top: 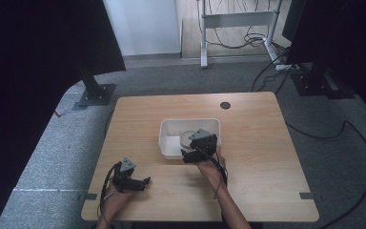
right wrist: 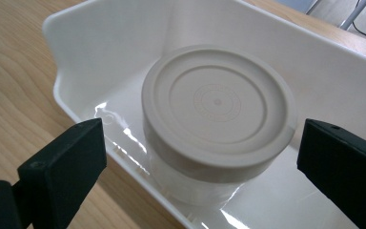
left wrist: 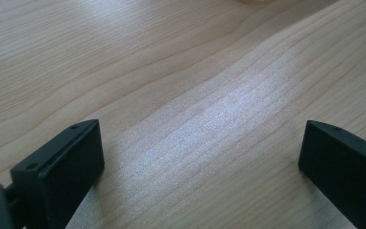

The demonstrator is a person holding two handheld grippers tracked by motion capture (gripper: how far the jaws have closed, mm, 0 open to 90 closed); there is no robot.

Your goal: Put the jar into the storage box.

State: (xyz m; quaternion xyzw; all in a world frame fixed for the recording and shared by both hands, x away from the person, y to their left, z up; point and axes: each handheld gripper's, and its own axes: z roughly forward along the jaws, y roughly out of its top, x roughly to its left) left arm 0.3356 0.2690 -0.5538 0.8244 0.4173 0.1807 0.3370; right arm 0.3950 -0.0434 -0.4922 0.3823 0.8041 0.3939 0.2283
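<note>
Broadly, a pale rectangular wooden bench [top: 248,186] carries everything, and near its middle sits a shallow white plastic tub [top: 171,128] with rounded corners, its long side running across the bench. Standing upright inside the tub, toward its right half, is a squat round clear plastic jar with a cream screw lid [right wrist: 218,102]; the lid faces straight up, so the jar's axis is vertical, and it is wider than tall, with no long axis to speak of. From the right gripper view the jar seems close to the tub's near wall, though whether it touches I cannot tell.

The right gripper [top: 198,147] hovers over the tub's near right edge, its jaws spread wide on either side of the lid and above it, gripping nothing. The left gripper [top: 132,181] rests low over bare bench near the front left, well apart from the tub, jaws likewise spread and empty.

My judgement of the risk: the lid is nearly as broad as the gap between the jaws, so an off-centre descent could land a jaw on the rim and tip or shove the jar. The near jaw could also catch the tub wall and drag the light tub. Smooth sides may slip under a shallow pinch
</note>
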